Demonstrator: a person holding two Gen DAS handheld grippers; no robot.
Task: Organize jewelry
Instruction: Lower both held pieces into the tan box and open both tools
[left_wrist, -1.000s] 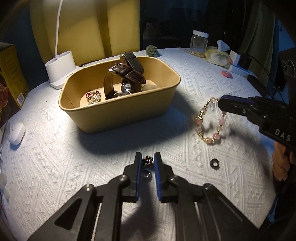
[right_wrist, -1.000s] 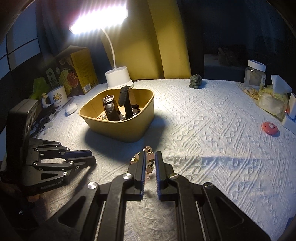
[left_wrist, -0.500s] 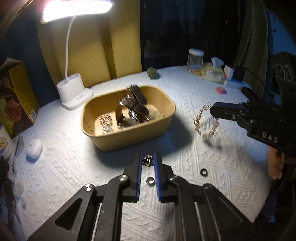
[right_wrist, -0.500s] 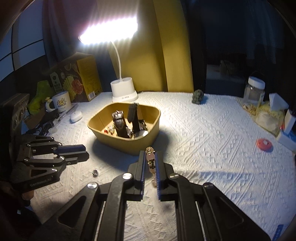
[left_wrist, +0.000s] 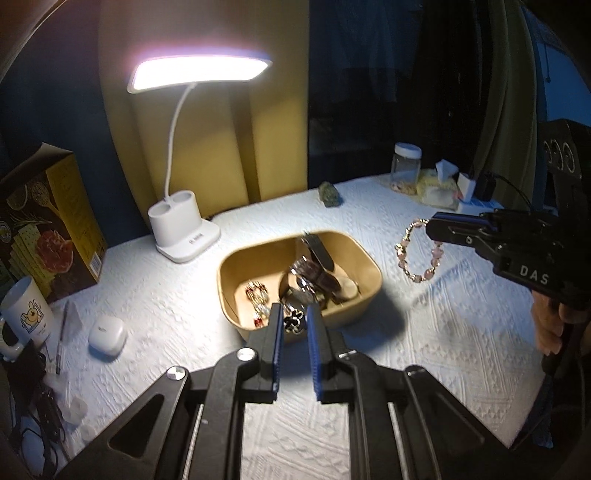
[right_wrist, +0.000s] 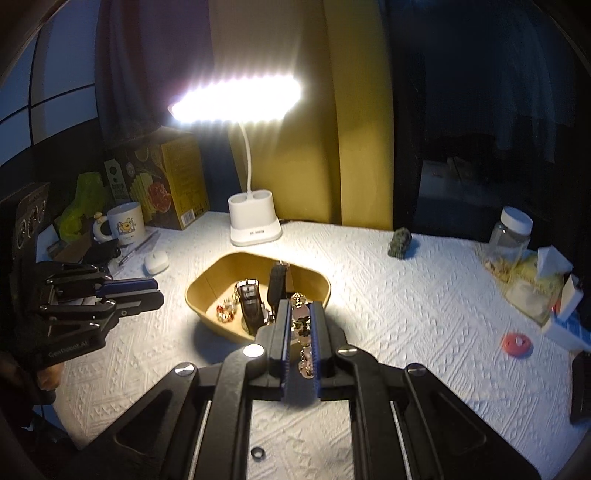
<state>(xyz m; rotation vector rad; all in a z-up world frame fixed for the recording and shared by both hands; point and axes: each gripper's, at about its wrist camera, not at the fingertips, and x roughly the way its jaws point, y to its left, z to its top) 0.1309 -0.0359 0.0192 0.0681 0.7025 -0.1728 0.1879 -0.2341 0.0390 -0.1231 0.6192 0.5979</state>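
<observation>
Two black two-finger grippers are working over one table covered with a white textured cloth (left_wrist: 424, 362). Going from left to right in the left wrist view, one yellow printed cardboard box (left_wrist: 48, 221) is standing at the edge, one white mug with a cartoon print (left_wrist: 26, 314) is sitting in front of it, one small white oval case (left_wrist: 107, 334) is lying on the cloth, and one white desk lamp with a lit flat head (left_wrist: 183, 236) is shining behind. One tan rounded tray (left_wrist: 354, 306) is sitting in the middle; inside it, two dark leather watches (left_wrist: 314, 273) and some small red and gold pieces, too small to count, are lying.

One left gripper (left_wrist: 294, 321) is pinching one small black flower-shaped charm with gold edge (left_wrist: 294, 320) between its blue pads, in front of the near rim of the tray. One right gripper (left_wrist: 430, 229) is clamping one bracelet of pink and gold beads (left_wrist: 413, 258), which is hanging in the air right of the tray. One clear glass jar with a white lid (left_wrist: 405, 166) is standing far behind it. In the right wrist view, one small dark ring (right_wrist: 257, 453) is lying on the cloth.
</observation>
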